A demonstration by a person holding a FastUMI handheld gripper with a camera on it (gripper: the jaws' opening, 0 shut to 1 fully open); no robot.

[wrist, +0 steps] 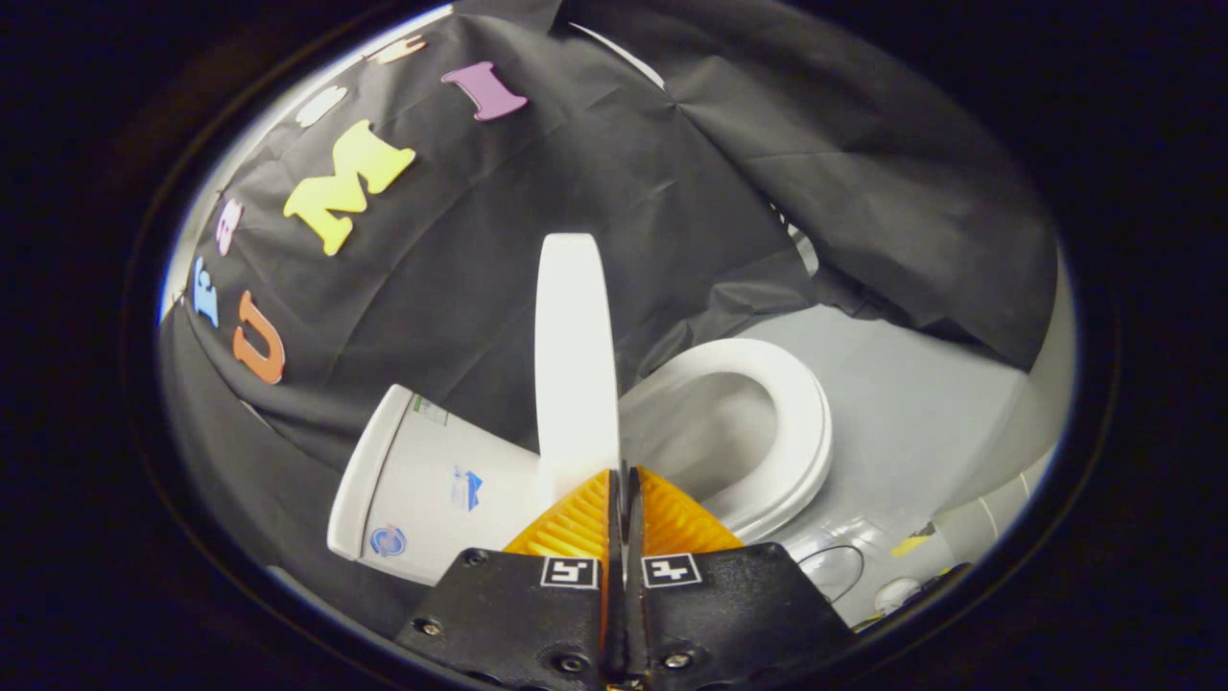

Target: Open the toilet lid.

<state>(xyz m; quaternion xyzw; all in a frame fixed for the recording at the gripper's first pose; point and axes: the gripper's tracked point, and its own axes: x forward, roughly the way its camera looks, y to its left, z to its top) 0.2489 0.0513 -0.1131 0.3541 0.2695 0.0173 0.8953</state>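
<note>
A white toilet lies just ahead of my fingers, and the view is rolled sideways. Its lid (574,345) stands raised, seen edge-on, roughly square to the seat ring (801,432), which lies flat around the open bowl (710,422). The tank (422,489) is on the other side of the lid. My gripper (623,475) is shut, its fingers pressed together with nothing between them. The tips sit right at the lid's near end, by the hinge; I cannot tell whether they touch it.
The grey floor (911,403) spreads beyond the seat. Black cloth (460,269) hangs behind the toilet and over it. A thin cable loop (833,568) and small items lie on the floor near the gripper body. A white post (1031,422) stands past the floor.
</note>
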